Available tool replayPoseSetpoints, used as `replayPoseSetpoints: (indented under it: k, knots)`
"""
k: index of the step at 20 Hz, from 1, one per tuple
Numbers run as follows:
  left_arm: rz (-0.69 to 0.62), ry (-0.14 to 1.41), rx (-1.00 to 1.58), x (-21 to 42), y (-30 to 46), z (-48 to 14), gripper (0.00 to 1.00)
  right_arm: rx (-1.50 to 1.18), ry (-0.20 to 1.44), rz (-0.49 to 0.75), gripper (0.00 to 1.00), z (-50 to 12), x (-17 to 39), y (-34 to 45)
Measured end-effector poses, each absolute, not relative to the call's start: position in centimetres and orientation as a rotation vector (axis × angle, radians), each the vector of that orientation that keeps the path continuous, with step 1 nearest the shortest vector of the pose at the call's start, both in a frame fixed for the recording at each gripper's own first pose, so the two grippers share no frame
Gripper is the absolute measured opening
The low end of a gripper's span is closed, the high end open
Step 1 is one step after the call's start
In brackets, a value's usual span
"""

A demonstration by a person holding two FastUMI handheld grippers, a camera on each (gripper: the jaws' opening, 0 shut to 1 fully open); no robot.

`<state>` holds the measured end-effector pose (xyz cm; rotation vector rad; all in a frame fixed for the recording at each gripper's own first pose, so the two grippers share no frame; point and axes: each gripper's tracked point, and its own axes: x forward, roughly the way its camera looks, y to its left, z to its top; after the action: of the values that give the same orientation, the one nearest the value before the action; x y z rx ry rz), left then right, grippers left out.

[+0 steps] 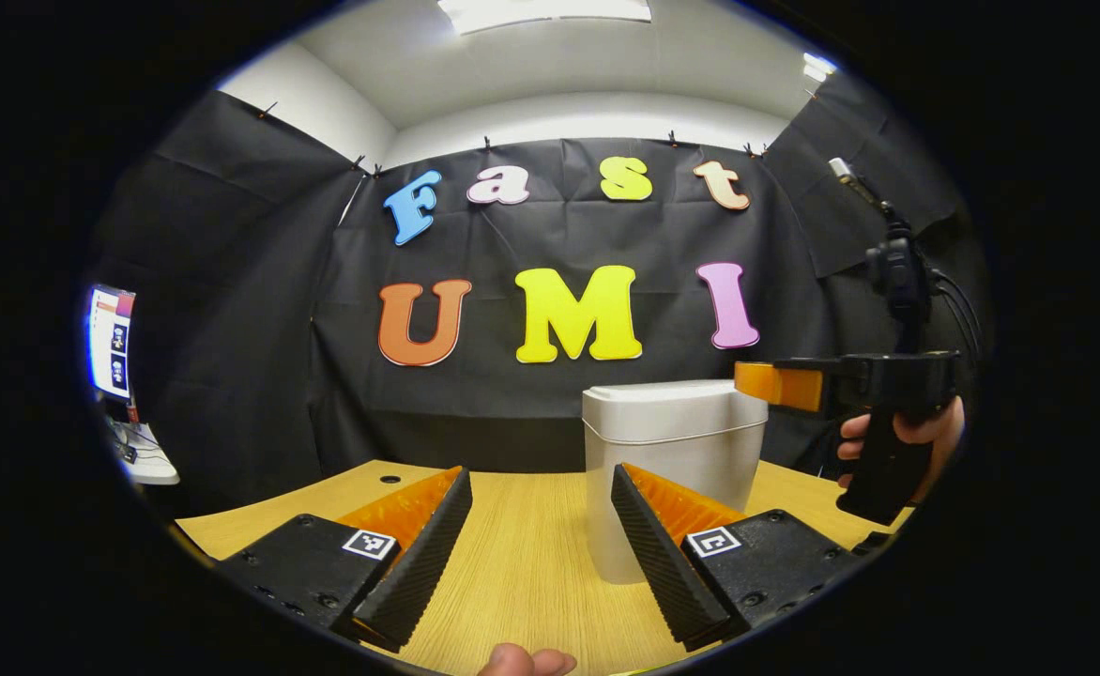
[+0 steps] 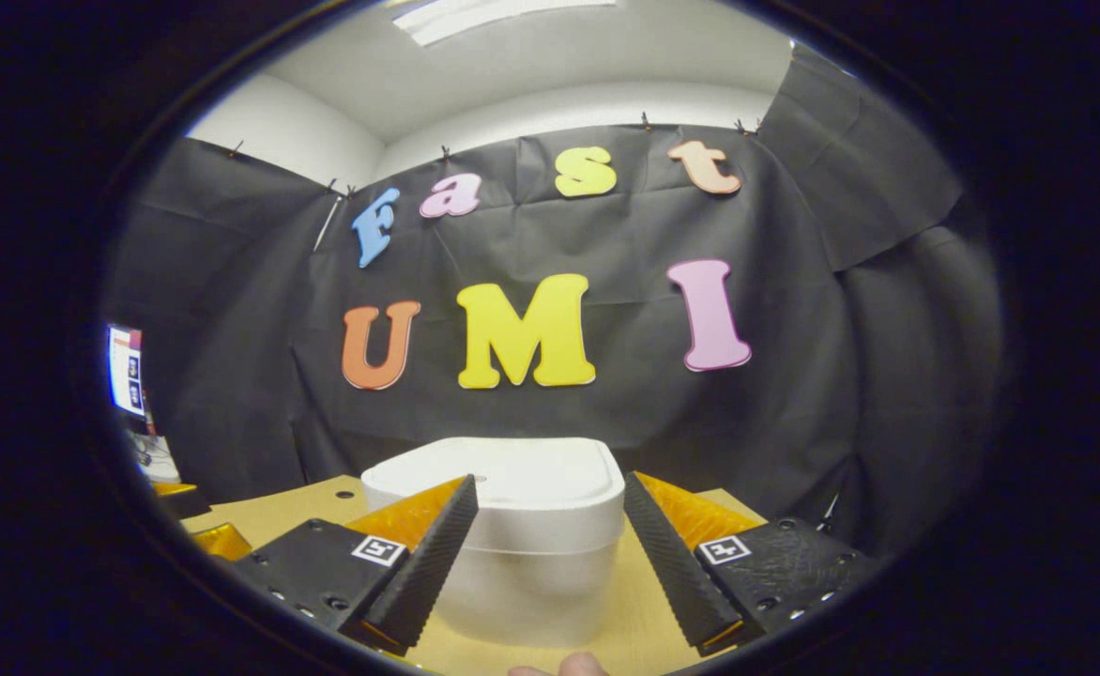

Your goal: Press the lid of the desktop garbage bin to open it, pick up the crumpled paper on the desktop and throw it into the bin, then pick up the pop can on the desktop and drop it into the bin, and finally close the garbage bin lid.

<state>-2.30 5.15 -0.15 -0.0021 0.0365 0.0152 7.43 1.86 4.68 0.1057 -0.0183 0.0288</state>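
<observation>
left gripper (image 1: 541, 526) is wide open with nothing in it, low over the wooden desk (image 1: 522, 563), bin (image 1: 672, 441) just ahead to its right. right gripper (image 2: 545, 554) is wide open too, empty, hanging above the bin's lid (image 2: 512, 488) — not touching as far as i can tell. lid's down, so it looks like either the very start or the very end — can't see paper or can anywhere.

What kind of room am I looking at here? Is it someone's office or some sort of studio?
Most likely a small recording booth rather than an office: black cloth is clipped up as its walls, a wooden desk holds a white lidded bin, and a monitor glows off to one side.
</observation>
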Motion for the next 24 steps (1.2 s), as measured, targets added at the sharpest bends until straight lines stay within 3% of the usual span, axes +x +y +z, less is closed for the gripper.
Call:
replayPoseSetpoints:
  k: [11, 17, 24]
  knots:
    - [0.042, 0.039, -0.013, -2.3, 5.4, 0.0, 0.96, 0.051, 0.024, 0.038, 0.98, 2.9, 6.2, 3.4]
    - [0.047, 0.039, -0.034, -2.1, 5.2, 0.4, 0.96, 0.014, -0.008, 0.034, 0.96, 2.2, 2.9, 3.5]
    - [0.009, 0.028, -0.017, -2.5, 5.1, 0.9, 0.96, -0.018, -0.042, -0.048, 0.94, 0.3, -0.8, 0.6]
